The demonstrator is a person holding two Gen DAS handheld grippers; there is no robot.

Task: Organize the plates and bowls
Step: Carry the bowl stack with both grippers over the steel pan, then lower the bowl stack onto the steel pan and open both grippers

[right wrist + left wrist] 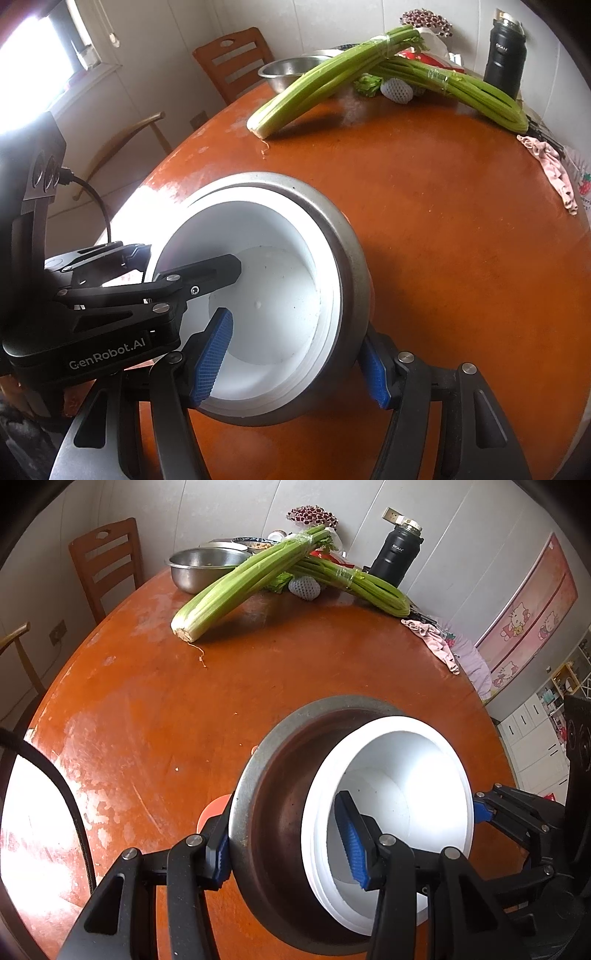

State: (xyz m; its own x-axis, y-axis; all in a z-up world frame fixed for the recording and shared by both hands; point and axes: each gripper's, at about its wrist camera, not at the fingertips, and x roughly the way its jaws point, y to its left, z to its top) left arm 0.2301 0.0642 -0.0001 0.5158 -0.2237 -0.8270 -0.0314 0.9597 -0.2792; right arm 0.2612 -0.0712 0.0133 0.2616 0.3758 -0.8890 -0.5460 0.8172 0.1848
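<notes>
A steel bowl [273,775] with white bowls [406,760] nested inside it is tilted toward the cameras over the round wooden table [155,701]. My left gripper [288,849] is shut on the stack's left side, one pad on the steel outside, the other inside the white bowl. My right gripper [295,363] is shut on the opposite side of the steel bowl [347,251] and white bowls [266,236] in the same way. An orange piece [216,806] shows beneath the steel rim; I cannot tell what it is.
Two celery bunches [236,587] lie across the far table, beside a steel basin [199,568], a foam-netted fruit [304,587] and a black flask [395,557]. A pink cloth [436,638] hangs over the right edge. A wooden chair [107,561] stands behind.
</notes>
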